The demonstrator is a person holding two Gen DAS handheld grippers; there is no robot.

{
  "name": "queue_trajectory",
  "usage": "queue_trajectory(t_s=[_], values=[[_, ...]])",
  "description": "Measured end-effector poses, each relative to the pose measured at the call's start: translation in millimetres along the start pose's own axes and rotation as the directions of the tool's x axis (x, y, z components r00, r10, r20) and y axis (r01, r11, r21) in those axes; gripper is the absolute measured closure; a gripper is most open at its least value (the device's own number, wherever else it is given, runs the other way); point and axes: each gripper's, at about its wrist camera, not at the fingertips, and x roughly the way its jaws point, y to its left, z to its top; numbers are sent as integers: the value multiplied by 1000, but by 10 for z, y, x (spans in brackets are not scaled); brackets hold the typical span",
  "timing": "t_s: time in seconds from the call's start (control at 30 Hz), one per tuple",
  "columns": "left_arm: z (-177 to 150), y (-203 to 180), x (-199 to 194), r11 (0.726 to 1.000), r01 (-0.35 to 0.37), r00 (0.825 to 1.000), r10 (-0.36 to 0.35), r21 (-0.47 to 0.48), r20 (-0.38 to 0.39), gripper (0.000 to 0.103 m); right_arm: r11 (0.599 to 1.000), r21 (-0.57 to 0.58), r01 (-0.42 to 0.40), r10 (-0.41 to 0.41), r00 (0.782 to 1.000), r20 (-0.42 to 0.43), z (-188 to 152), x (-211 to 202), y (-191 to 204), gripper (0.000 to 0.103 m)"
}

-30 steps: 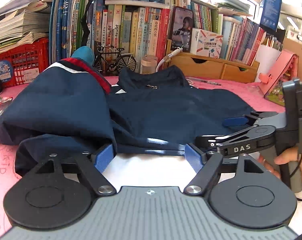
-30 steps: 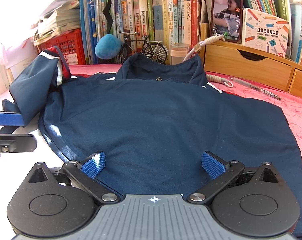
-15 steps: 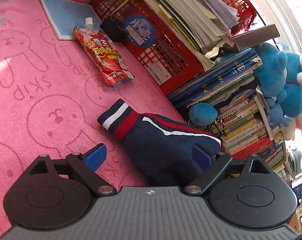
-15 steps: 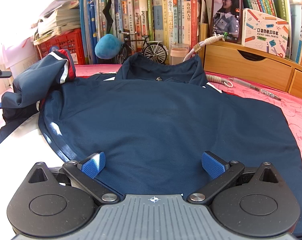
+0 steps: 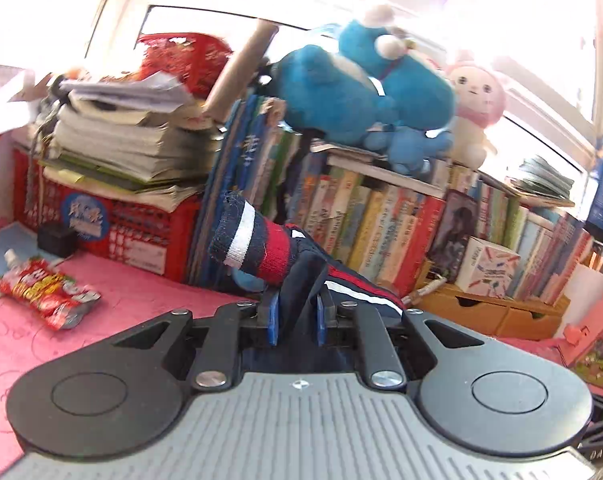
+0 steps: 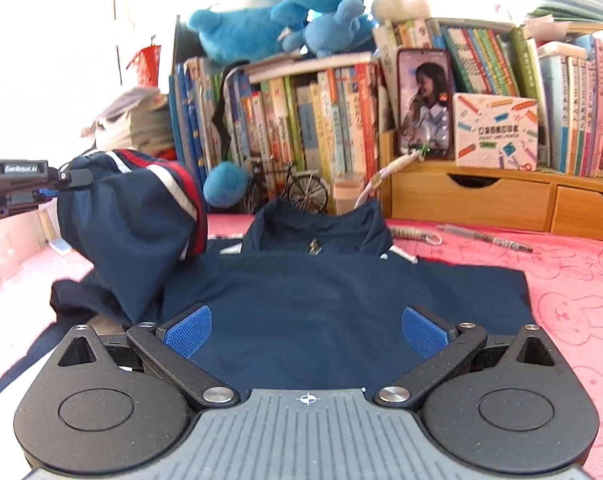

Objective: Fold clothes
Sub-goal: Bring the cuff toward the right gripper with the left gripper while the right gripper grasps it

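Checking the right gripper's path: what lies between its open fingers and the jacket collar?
Right wrist view: only the jacket's flat navy back lies between the right gripper and the collar.

Left tool (image 6: pixel 51 188) holds the jacket (image 6: pixel 341 304) sleeve (image 6: pixel 141 208) lifted; right tool (image 6: pixel 307 330) open.
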Motion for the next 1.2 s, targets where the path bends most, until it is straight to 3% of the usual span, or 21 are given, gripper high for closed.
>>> queue_trajectory(t_s=[0.07,0.1,0.23,0.33,0.37,0.47,0.6,0.7,0.8,0.9,1.03,1.1,1.13,1.17,1.2], values=[[-8,-466,-71,987,94,995,-96,131,3,83,998,65,-1,-2,999,42,106,-154,-163,0],[-74,-683,-81,974,154,988,-151,166,-32,82,995,97,1,-5,999,47,126,-210,-255,0],[-455,-1351,-80,904,351,931,-309,242,-195,68,975,220,10,-18,999,34,103,-381,-595,0],[-799,-1613,-118,859,436,886,-358,268,-295,58,958,286,18,-15,1000,-14,-43,-434,-776,0],[-884,-1647,-132,851,448,878,-361,274,-315,51,950,311,15,-5,999,-34,-118,-436,-813,0],[-1144,-1686,-236,824,470,862,-350,316,-367,49,928,372,12,23,996,-90,-328,-429,-894,0],[-1254,-1489,-424,828,403,896,-270,390,-352,36,922,386,20,32,991,-127,-507,-429,-899,0],[-1273,-1233,-412,856,309,927,-174,415,-332,31,935,353,24,24,991,-130,-533,-475,-844,0],[-1299,-882,-318,891,178,945,-36,418,-325,31,949,311,46,-4,991,-132,-503,-430,-769,0],[-1318,-487,-232,913,17,944,120,407,-308,31,958,279,72,-33,989,-144,-453,-282,-699,0],[-1301,-11,-194,891,-186,917,308,413,-252,26,966,235,108,-72,985,-158,-386,-84,-606,4],[-1295,160,-152,881,-251,896,369,402,-249,26,969,212,125,-91,982,-164,-353,14,-559,23],[-1292,245,-130,873,-283,883,399,396,-247,26,970,201,134,-101,981,-167,-336,64,-536,51],[-1288,315,-109,869,-312,872,422,385,-246,26,971,190,143,-111,979,-170,-320,113,-512,67],[-1287,369,-94,864,-333,866,438,377,-240,26,972,178,152,-121,978,-172,-300,160,-490,76]])
